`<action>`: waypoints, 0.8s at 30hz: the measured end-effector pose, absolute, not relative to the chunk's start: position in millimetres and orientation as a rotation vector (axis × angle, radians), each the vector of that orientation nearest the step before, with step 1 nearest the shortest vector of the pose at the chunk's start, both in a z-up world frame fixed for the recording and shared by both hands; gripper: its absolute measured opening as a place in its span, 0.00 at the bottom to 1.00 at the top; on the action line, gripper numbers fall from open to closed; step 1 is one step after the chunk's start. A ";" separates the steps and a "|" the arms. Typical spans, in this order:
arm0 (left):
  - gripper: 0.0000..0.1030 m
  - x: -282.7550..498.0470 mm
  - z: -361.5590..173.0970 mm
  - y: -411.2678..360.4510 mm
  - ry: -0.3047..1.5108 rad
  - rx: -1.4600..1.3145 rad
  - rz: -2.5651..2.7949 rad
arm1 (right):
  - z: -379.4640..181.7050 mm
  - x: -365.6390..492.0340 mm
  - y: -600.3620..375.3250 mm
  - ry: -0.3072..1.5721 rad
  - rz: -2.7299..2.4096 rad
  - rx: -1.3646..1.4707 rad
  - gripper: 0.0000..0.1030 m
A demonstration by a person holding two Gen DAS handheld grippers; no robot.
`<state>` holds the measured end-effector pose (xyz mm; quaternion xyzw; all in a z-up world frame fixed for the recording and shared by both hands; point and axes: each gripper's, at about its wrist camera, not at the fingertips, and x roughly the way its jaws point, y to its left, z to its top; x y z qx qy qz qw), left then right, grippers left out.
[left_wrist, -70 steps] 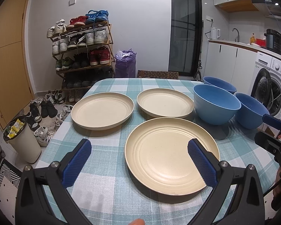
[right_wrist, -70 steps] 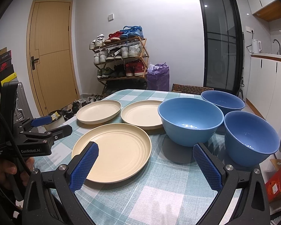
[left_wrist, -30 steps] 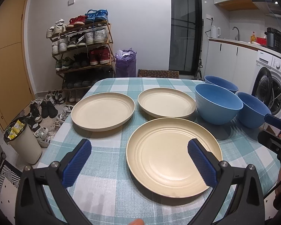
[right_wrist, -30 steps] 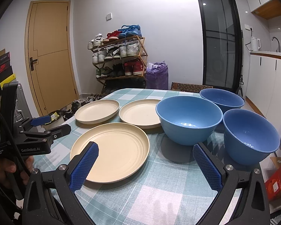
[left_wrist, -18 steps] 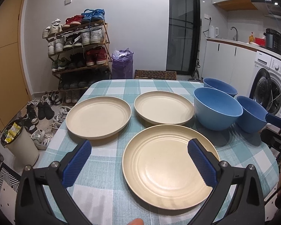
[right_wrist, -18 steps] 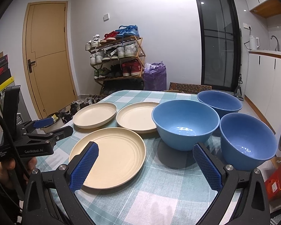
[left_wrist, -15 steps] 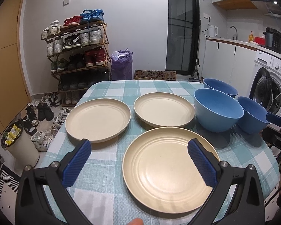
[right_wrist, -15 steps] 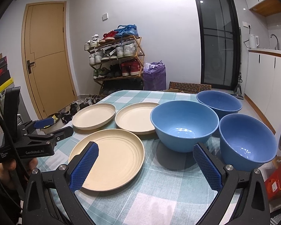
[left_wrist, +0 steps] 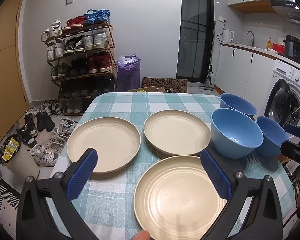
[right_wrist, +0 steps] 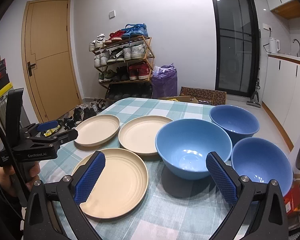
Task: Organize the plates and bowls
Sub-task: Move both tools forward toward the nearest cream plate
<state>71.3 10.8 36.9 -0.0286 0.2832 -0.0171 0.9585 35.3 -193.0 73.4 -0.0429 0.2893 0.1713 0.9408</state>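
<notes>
Table (left_wrist: 130, 104) with a teal check cloth carries three cream plates and three blue bowls; nothing is stacked.

Left gripper (left_wrist: 150, 172): jaws wide apart, empty, held above the near edge. The near plate (left_wrist: 180, 198) lies under and between its pads, closer to the right pad. The left plate (left_wrist: 104, 142) sits ahead beyond the left pad, whose tip overlaps its near rim in this view. The far plate (left_wrist: 177, 132) lies straight ahead, apart from both.

Right gripper (right_wrist: 156, 176): jaws wide apart, empty. The big bowl (right_wrist: 194, 148) lies ahead between its pads. The near bowl (right_wrist: 262, 164) is right of the right pad; the far bowl (right_wrist: 234, 120) sits behind, at the table's right edge. In this view the left pad covers part of the near plate.

Hidden or unclear:
- Near rim of the near plate is cut by the left gripper's frame and a fingertip (left_wrist: 141, 236) at the bottom edge.
- Whether the bowls touch one another cannot be told.
- The hand (right_wrist: 14, 176) holding the left gripper shows only in part.
</notes>
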 end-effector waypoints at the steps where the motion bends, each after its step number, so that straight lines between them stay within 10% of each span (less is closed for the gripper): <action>1: 1.00 74.3 38.1 11.2 0.579 -0.058 -0.034 | 75.0 37.9 -192.0 0.593 0.352 -0.089 1.00; 24: 0.99 129.8 36.8 8.6 0.691 -0.047 -0.137 | 98.5 104.8 -191.4 0.647 0.383 -0.095 1.00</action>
